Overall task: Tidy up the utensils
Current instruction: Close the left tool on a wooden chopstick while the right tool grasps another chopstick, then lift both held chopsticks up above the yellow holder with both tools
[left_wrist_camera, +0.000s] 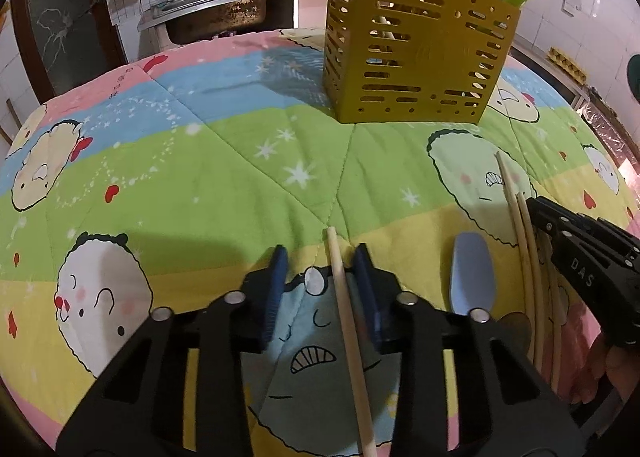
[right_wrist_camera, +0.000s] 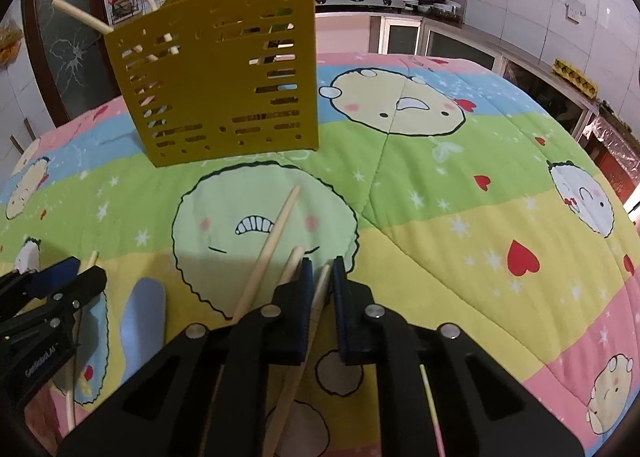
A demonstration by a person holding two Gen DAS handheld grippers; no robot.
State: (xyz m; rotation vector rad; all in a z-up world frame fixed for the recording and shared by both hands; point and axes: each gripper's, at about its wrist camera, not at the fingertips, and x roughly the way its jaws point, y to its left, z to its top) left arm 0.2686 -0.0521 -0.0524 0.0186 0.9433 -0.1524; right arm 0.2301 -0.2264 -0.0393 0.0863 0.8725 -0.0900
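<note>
Right gripper (right_wrist_camera: 320, 271) pinches a round wooden chopstick (right_wrist_camera: 306, 341); left gripper (left_wrist_camera: 320, 261) loosely straddles another (left_wrist_camera: 348, 333).

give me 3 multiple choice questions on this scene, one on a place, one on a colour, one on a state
1. Where does the blue spoon lie?
A. inside the holder
B. on the cloth between the two grippers
C. in the sink

2. What colour is the slotted holder?
A. mustard yellow
B. white
C. red

3. How is the right gripper?
A. wide open, nothing between the jaws
B. closed on a chopstick
C. closed on the spoon

Answers:
1 B: the spoon lies flat on the cloth, right of the left gripper and left of the right one.
2 A: its walls are mustard yellow in both views.
3 B: the right wrist view shows a chopstick pinched between its nearly shut pads.
</note>
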